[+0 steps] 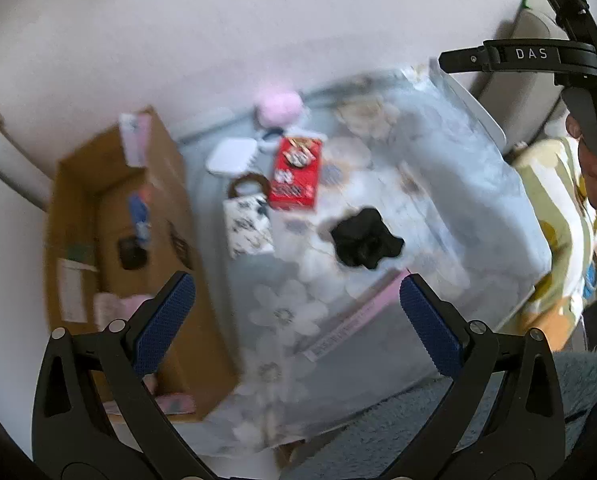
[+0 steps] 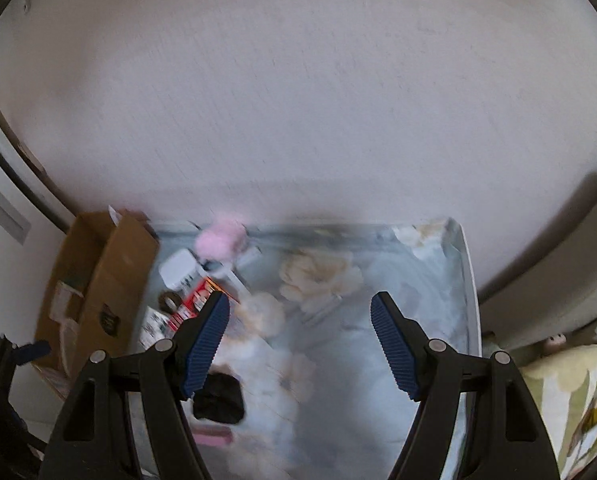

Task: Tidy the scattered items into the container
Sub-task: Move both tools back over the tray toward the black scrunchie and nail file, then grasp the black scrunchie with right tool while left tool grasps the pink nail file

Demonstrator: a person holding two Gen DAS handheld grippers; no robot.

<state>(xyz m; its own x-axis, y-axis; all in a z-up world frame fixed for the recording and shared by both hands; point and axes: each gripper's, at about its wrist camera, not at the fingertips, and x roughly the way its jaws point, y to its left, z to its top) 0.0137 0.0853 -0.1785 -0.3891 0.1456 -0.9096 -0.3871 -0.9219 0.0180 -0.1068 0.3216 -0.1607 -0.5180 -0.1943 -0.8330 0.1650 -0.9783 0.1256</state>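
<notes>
A cardboard box stands open at the left of a table with a floral cloth; several small items lie inside it. On the cloth lie a red carton, a black-and-white patterned pouch, a white case, a pink fluffy thing and a black crumpled cloth. My left gripper is open and empty, above the table's near edge by the box. My right gripper is open and empty over the cloth, right of the red carton and the box.
A pink flat strip lies at the table's near edge. A white wall rises behind the table. A floral cushion sits to the right, grey carpet below. The right hand-held gripper's handle shows in the left wrist view.
</notes>
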